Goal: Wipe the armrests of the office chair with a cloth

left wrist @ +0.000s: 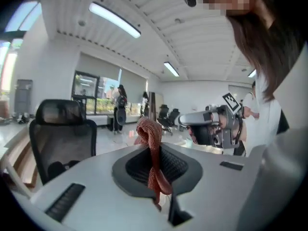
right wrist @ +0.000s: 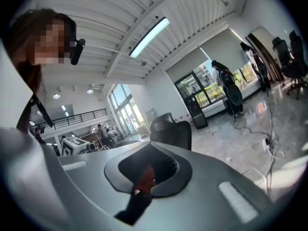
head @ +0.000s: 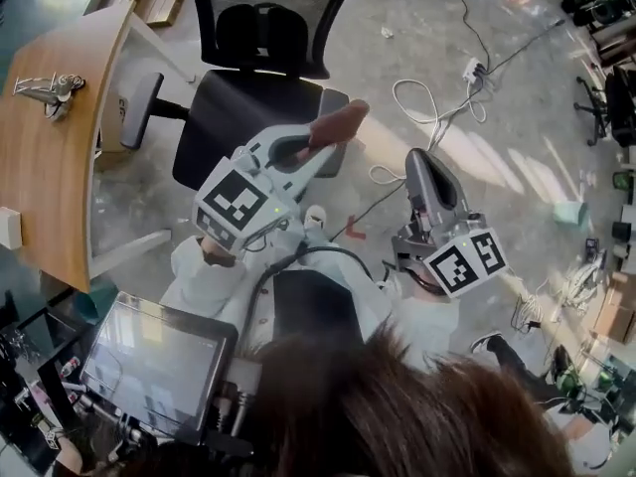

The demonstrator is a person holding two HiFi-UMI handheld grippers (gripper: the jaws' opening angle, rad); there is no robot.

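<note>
We note white sleeves (head: 199, 284) at lower centre and dark brown hair (head: 397, 405) along the bottom edge. Left tongs (head: 316, 149): pale grey shell, black-and-white marker cube (head: 234, 207). Right tongs (head: 422, 162): darker grey, matching cube (head: 465, 261). A black cable (head: 318, 249) arcs between them.

A glossy pale floor (head: 497, 167) carries white cables (head: 417, 102) and a power strip (head: 473, 70). A curved wooden desk (head: 50, 167) stands at the left. Strip lights (left wrist: 114, 20) line the white ribbed ceiling (left wrist: 192, 37); tall windows (right wrist: 122, 112) glow bright.
</note>
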